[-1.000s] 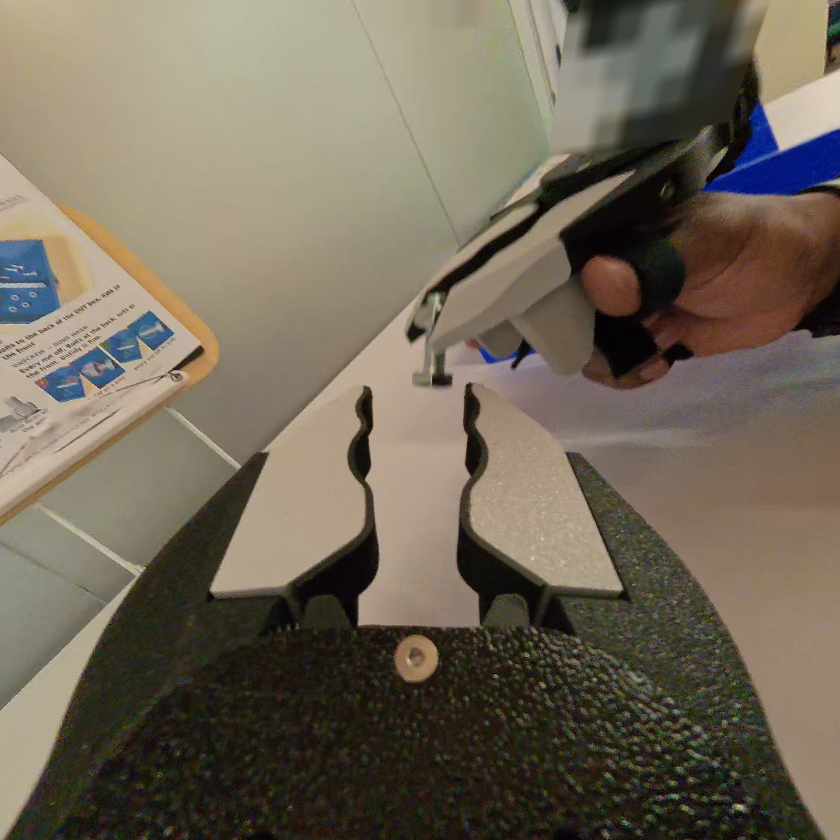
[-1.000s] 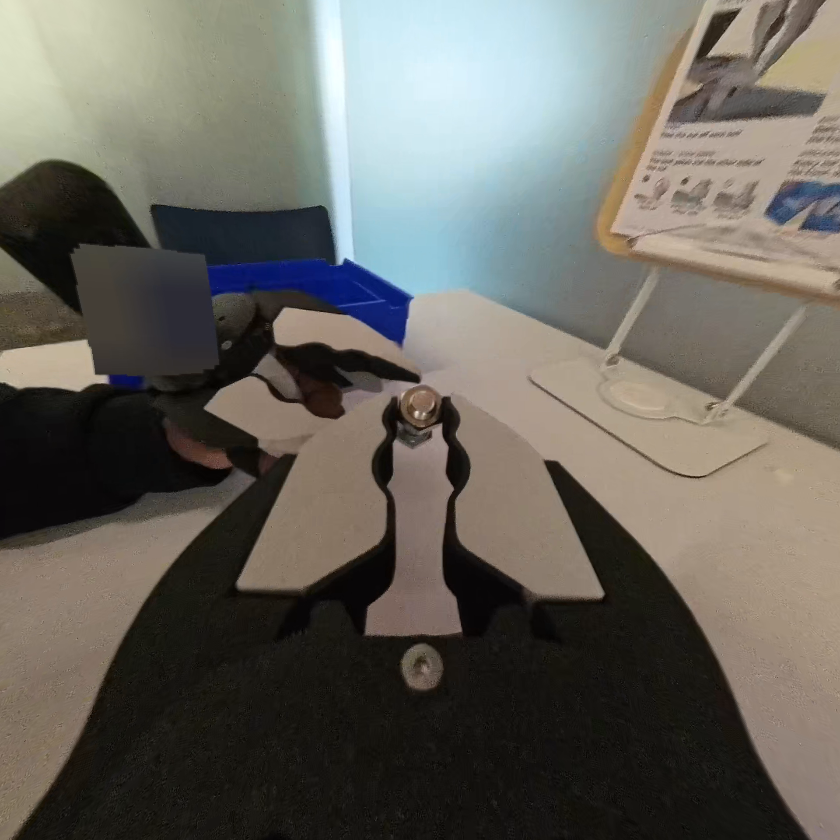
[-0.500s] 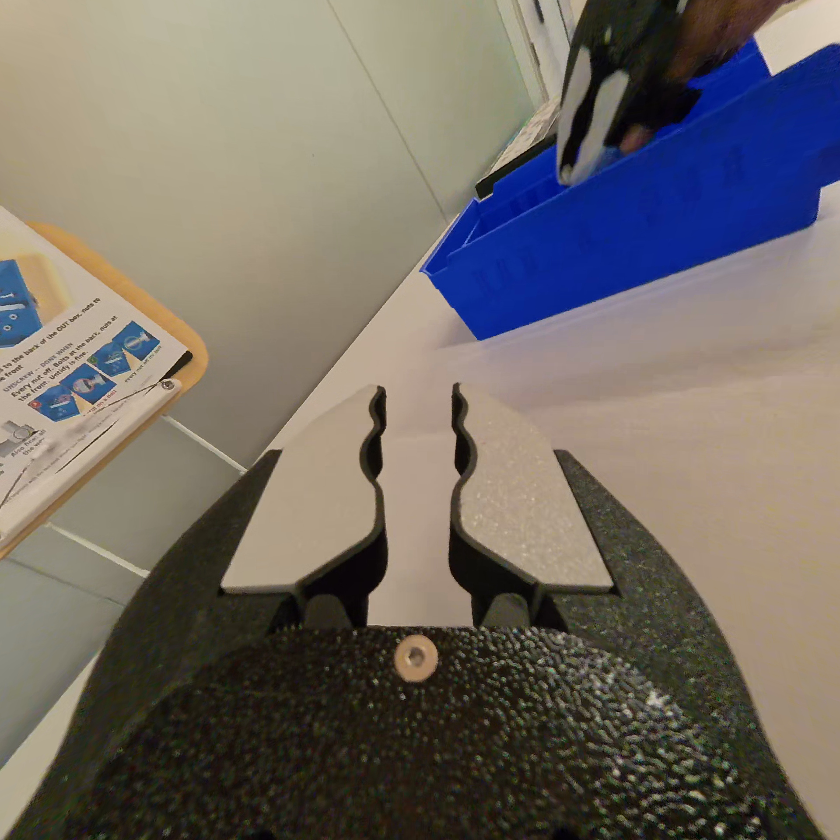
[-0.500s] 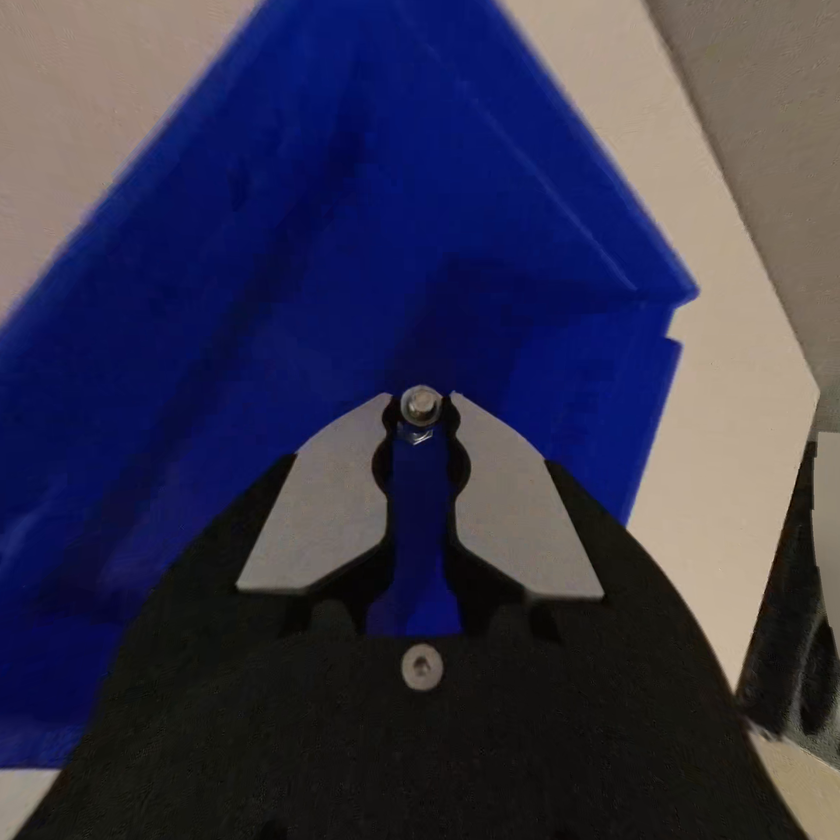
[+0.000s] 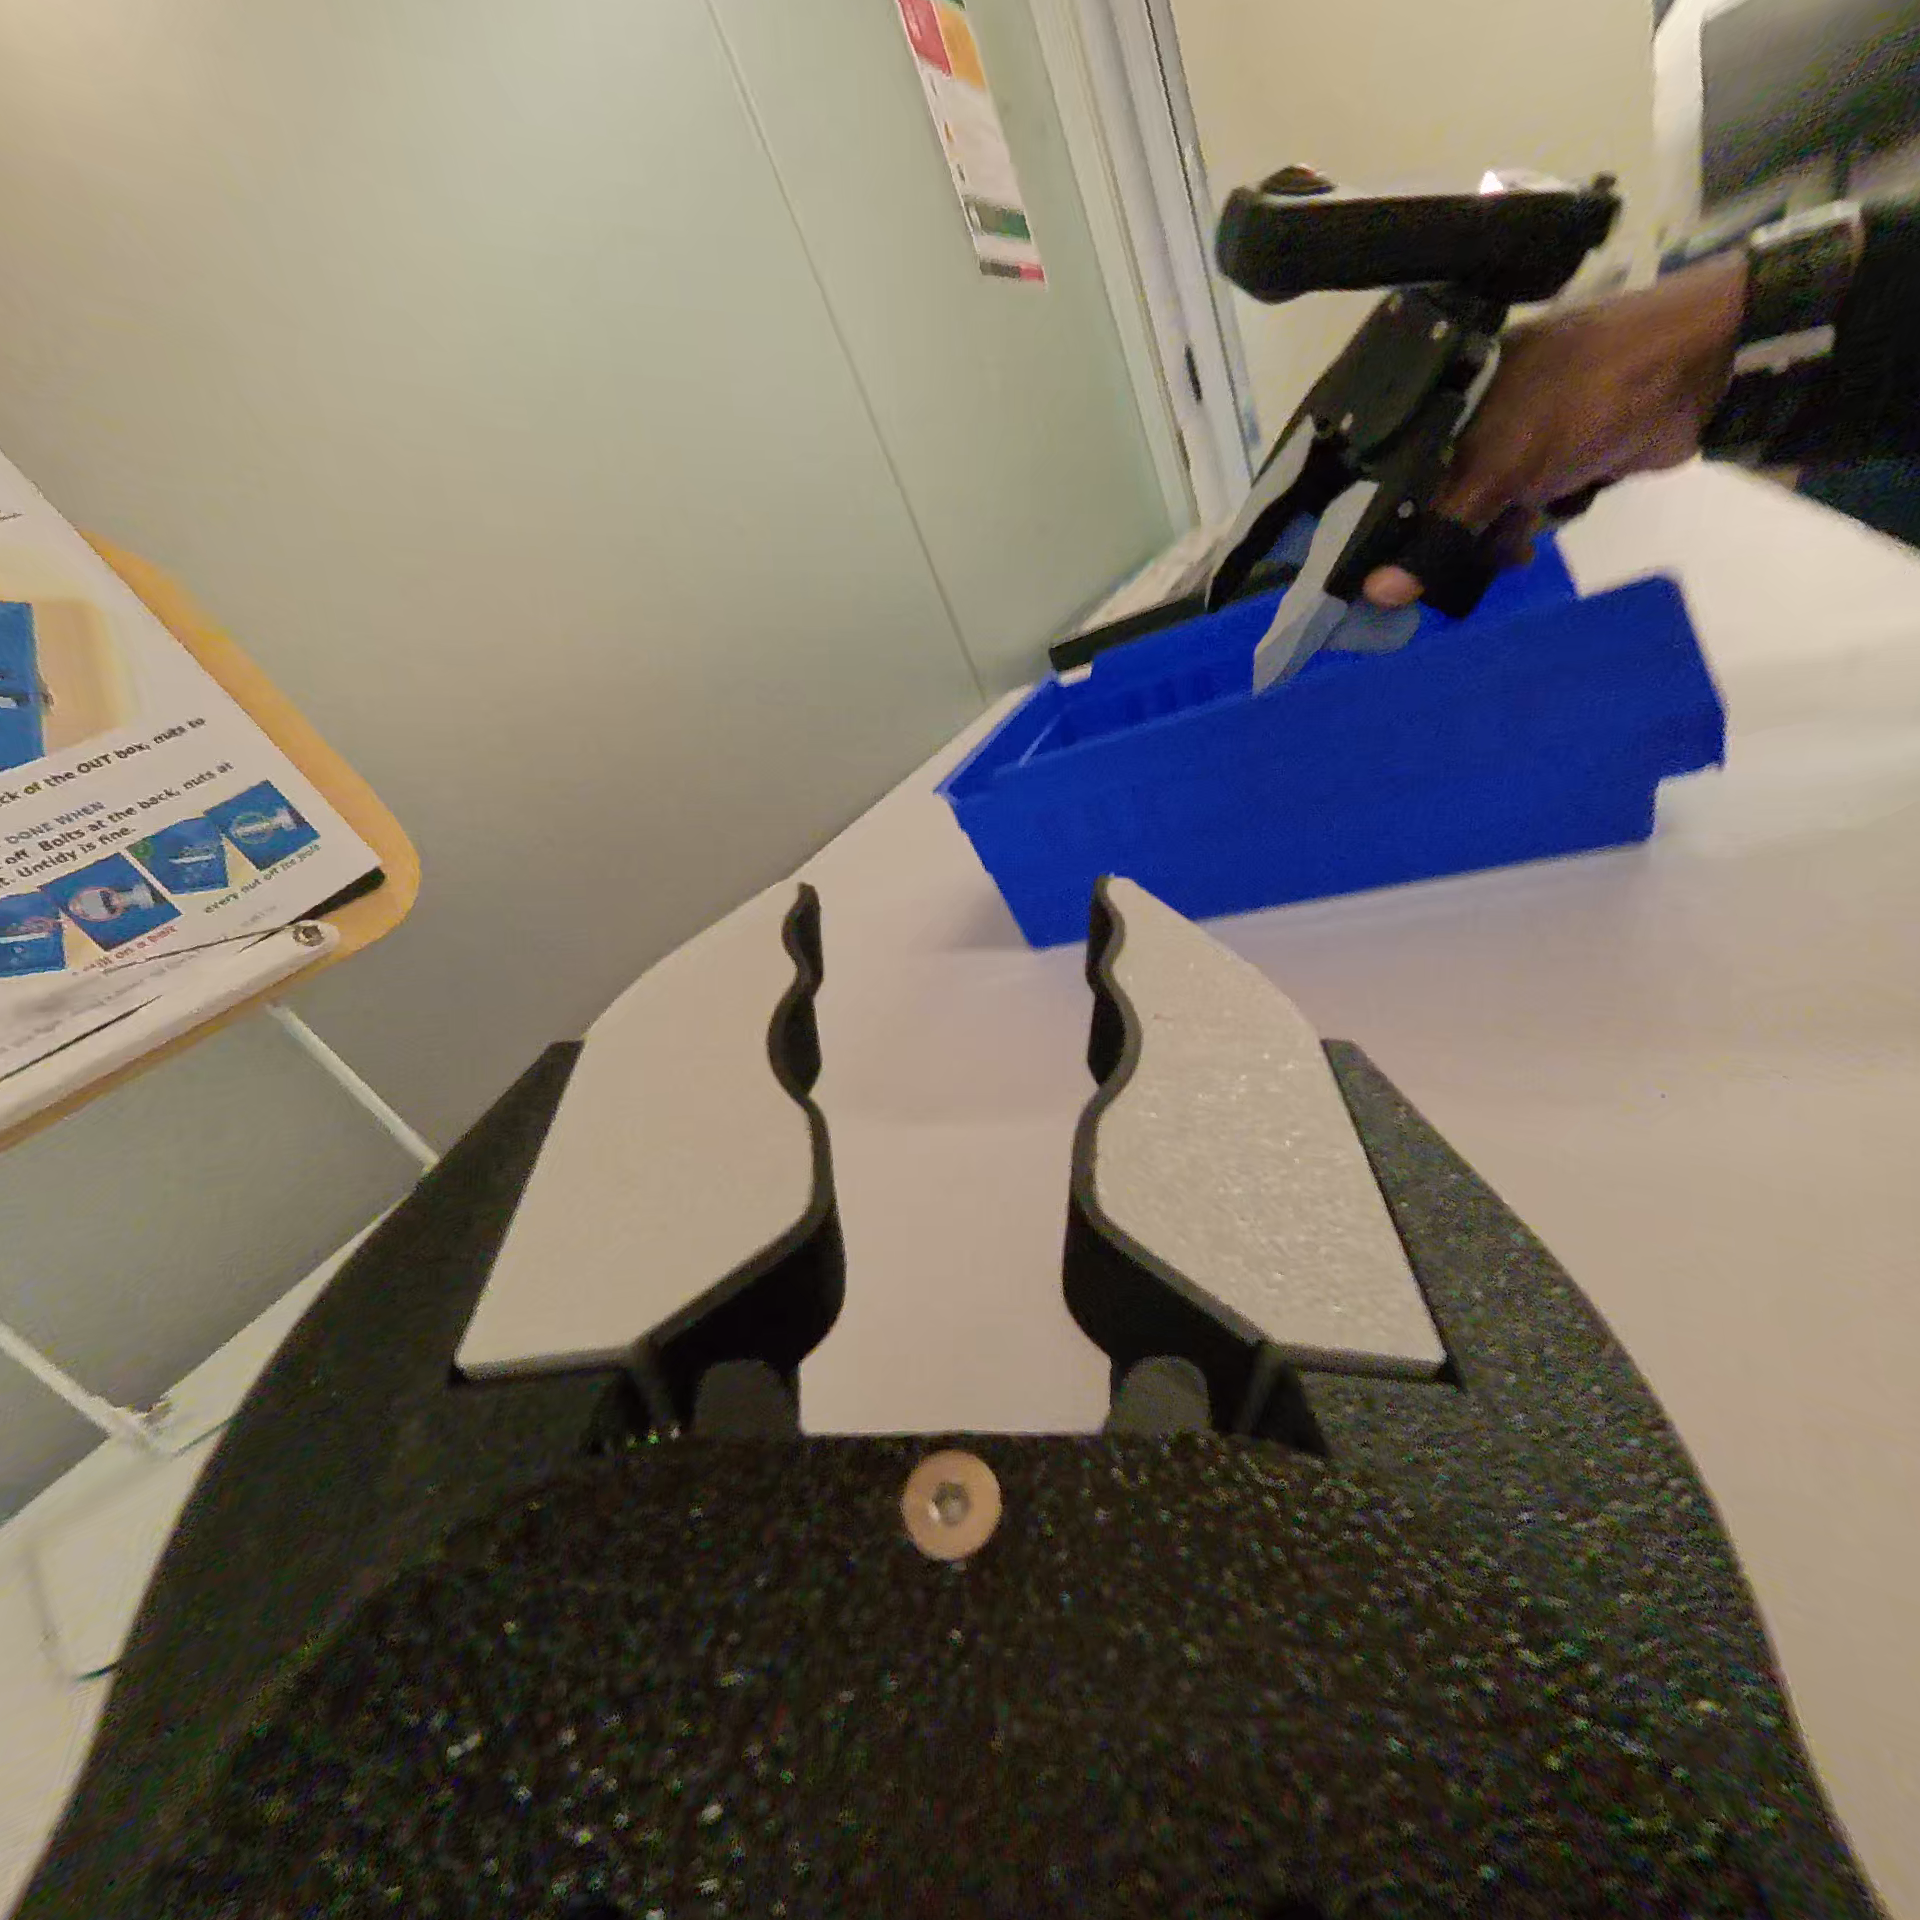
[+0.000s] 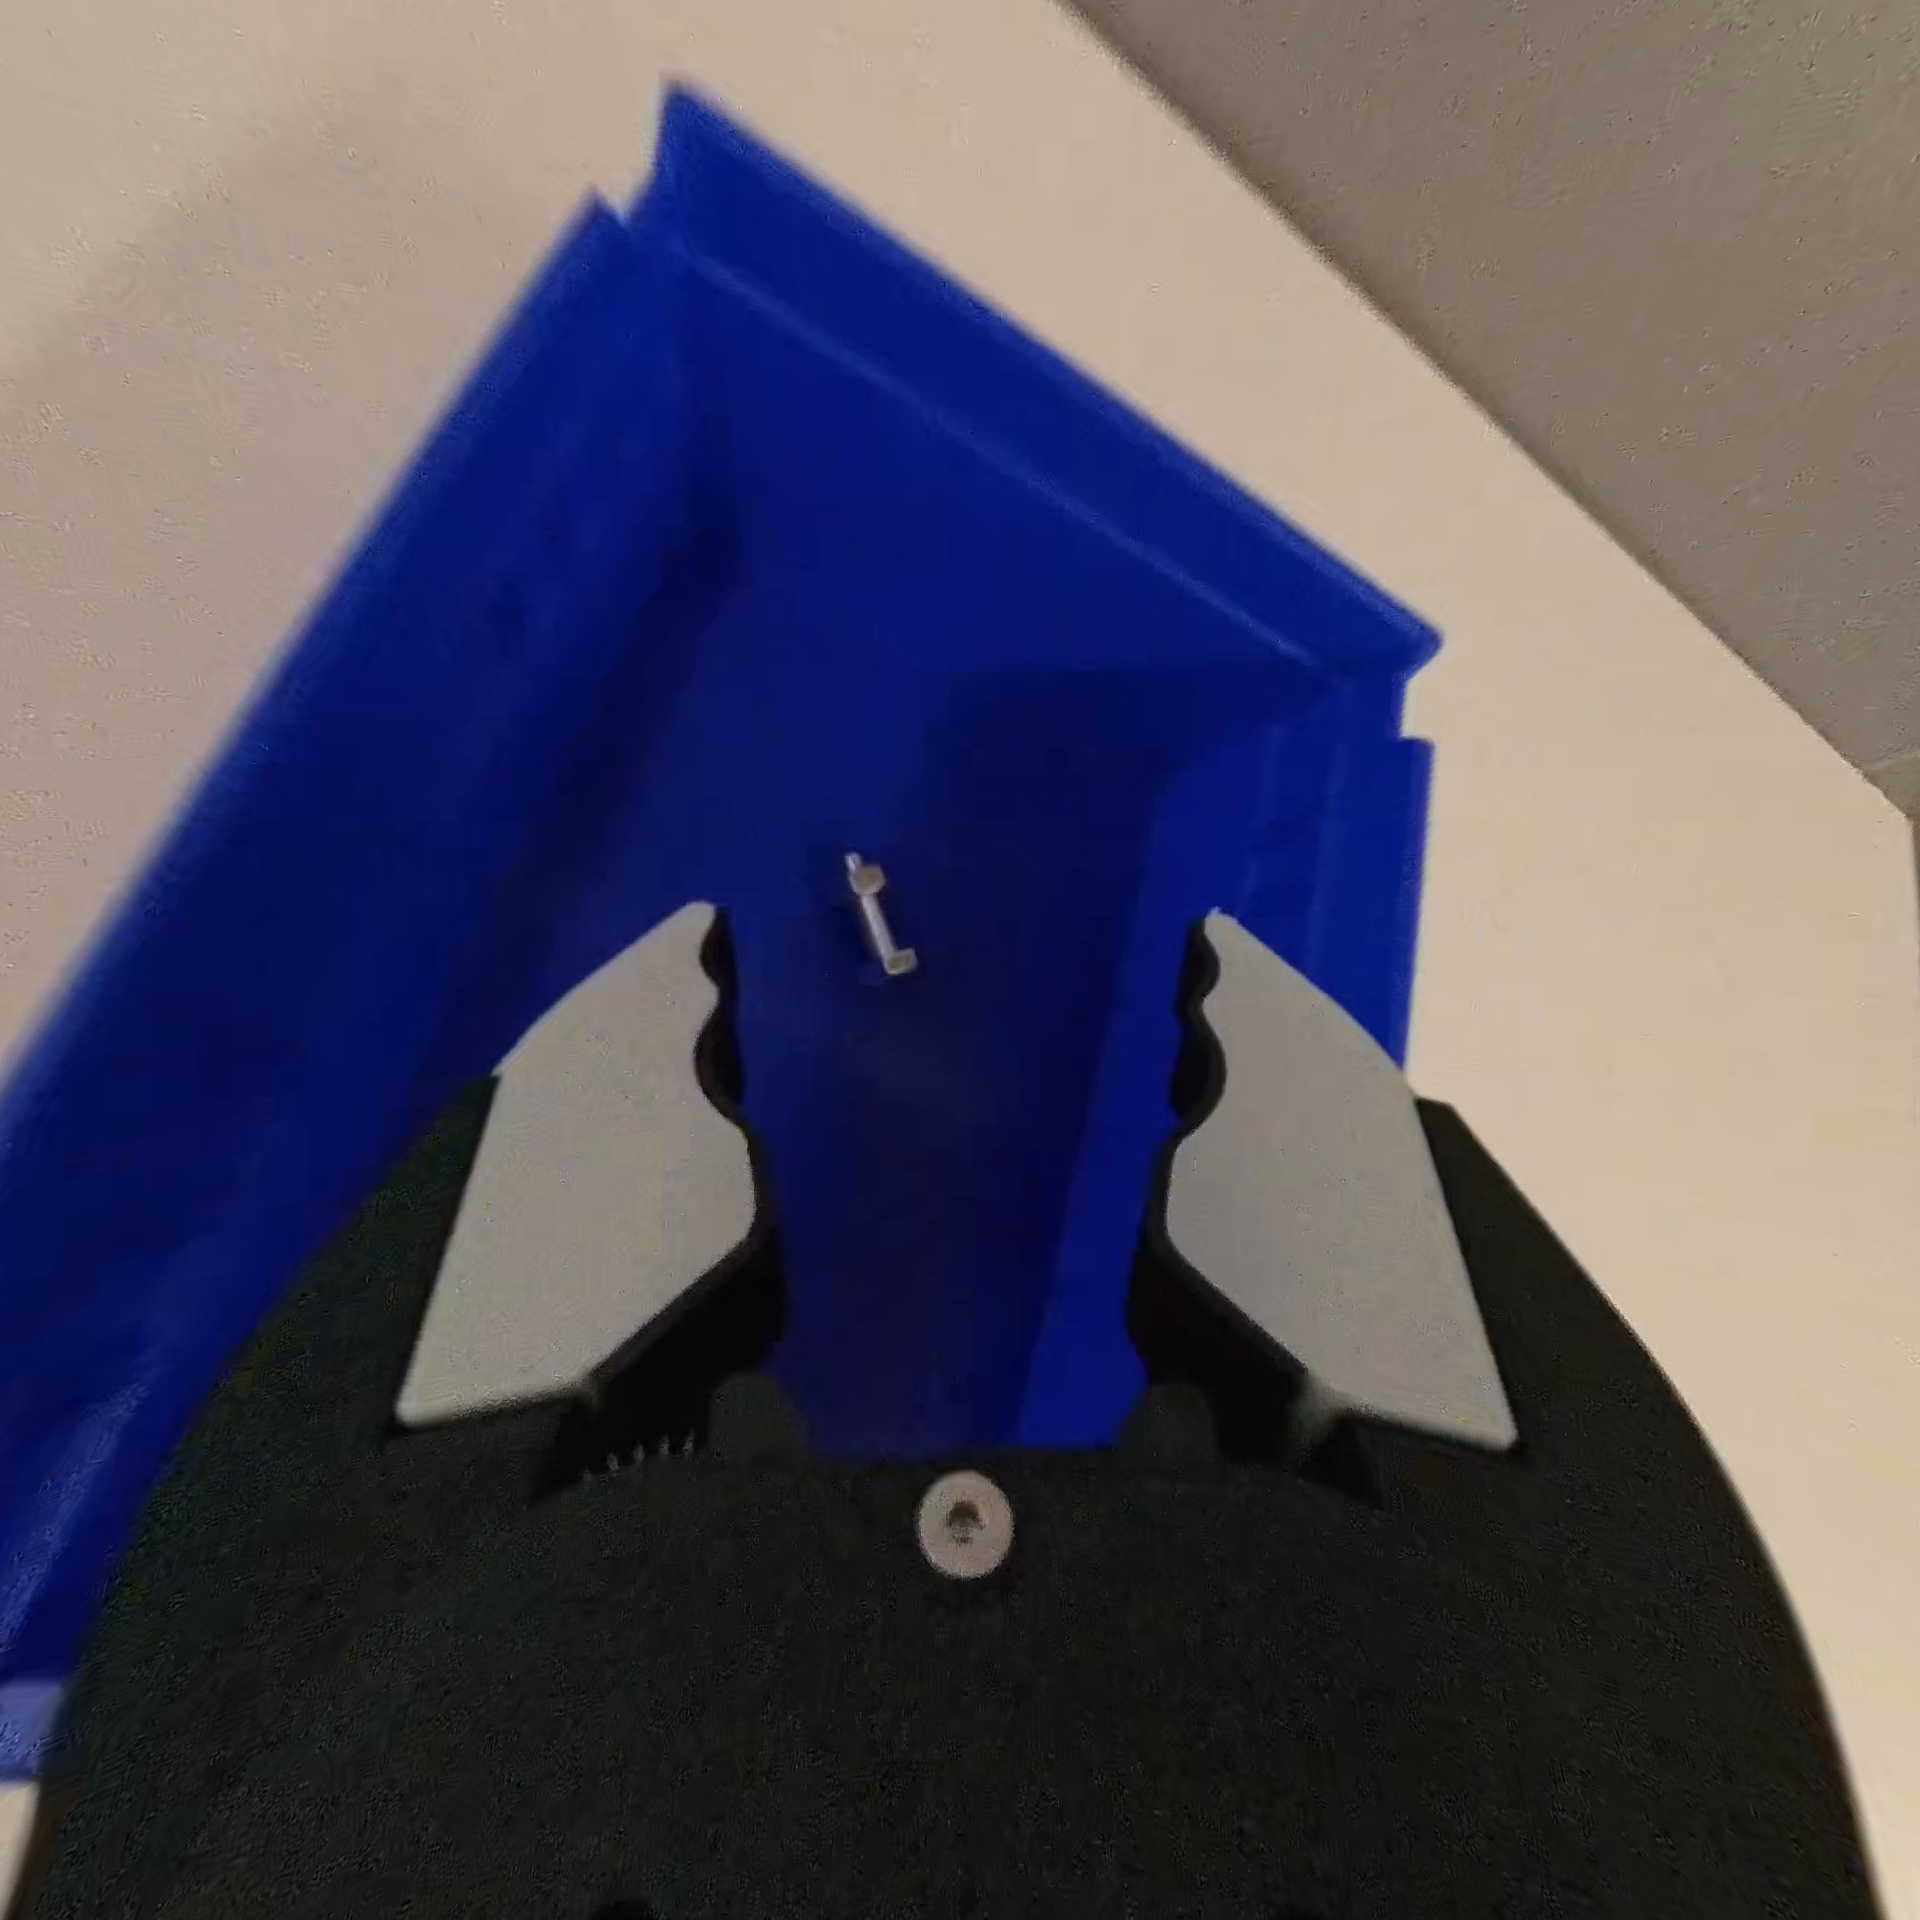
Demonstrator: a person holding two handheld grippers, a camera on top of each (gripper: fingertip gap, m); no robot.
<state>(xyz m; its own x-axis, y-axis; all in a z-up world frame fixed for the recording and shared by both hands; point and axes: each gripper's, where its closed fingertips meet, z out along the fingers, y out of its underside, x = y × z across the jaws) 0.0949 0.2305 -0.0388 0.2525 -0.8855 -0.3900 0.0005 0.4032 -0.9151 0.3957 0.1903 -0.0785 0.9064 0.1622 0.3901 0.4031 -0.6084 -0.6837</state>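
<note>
Lying inside the blue bin (image 6: 644, 727), a small silver bolt (image 6: 878, 925) with a nut on its shank sits below the right gripper (image 6: 956, 935), whose fingers stand wide apart with nothing between them. The left gripper (image 5: 951, 914) hovers over the white table (image 5: 1455, 1039), fingers apart and bare, near a stand (image 5: 208, 883) bearing a printed sheet.

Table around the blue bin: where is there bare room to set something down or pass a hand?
The white table is bare between the blue bin and the open left tool, and on past the bin's near side. It is tight by the document stand at the wall, and over the bin, where the open right tool hangs above a bolt inside it.
</note>
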